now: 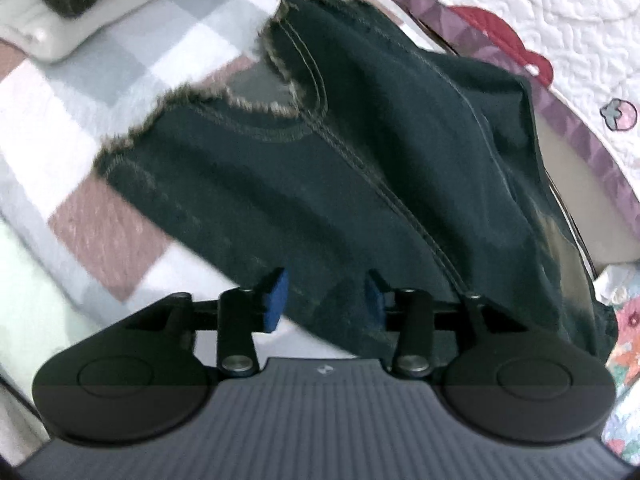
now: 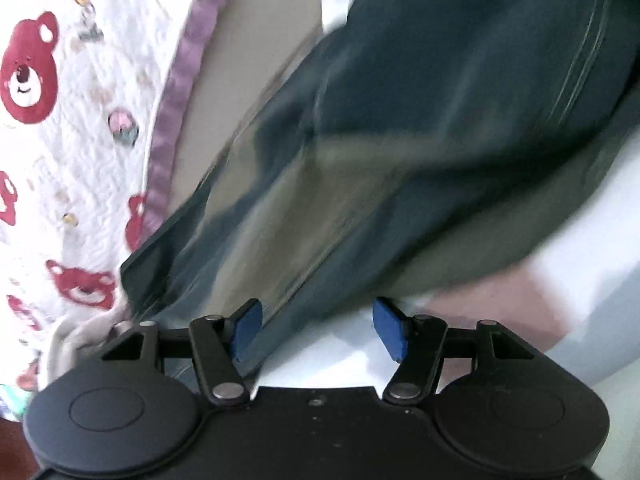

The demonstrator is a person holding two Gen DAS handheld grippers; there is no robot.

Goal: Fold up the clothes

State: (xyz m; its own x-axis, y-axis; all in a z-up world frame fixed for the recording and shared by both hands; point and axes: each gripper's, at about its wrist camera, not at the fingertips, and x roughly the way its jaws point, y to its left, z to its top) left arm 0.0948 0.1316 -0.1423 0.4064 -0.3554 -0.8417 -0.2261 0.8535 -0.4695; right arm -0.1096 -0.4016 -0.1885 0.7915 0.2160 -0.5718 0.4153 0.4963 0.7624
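1. Left tongs (image 1: 326, 300) stand spread over the near edge of the dark shorts (image 1: 340, 168), blue pads (image 1: 280, 300) clear of the cloth; nothing is pinched.
2. Right tongs (image 2: 318, 330) gape wide above the shorts' (image 2: 420, 120) edge, likewise empty; that view is blurred.
3. Shorts lie on a checked blanket (image 1: 100, 152), frayed hems away from the left tongs; a bear-print quilt (image 2: 68, 120) sits just beside.

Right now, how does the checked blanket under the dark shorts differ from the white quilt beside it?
The checked blanket has large pale blue, white and dusty pink squares; the white quilt shows red bears and stitched texture. The quilt has a purple border; the blanket shows no border here. The dark shorts lie mostly on the blanket and reach the quilt's edge. Both are pale bedding.
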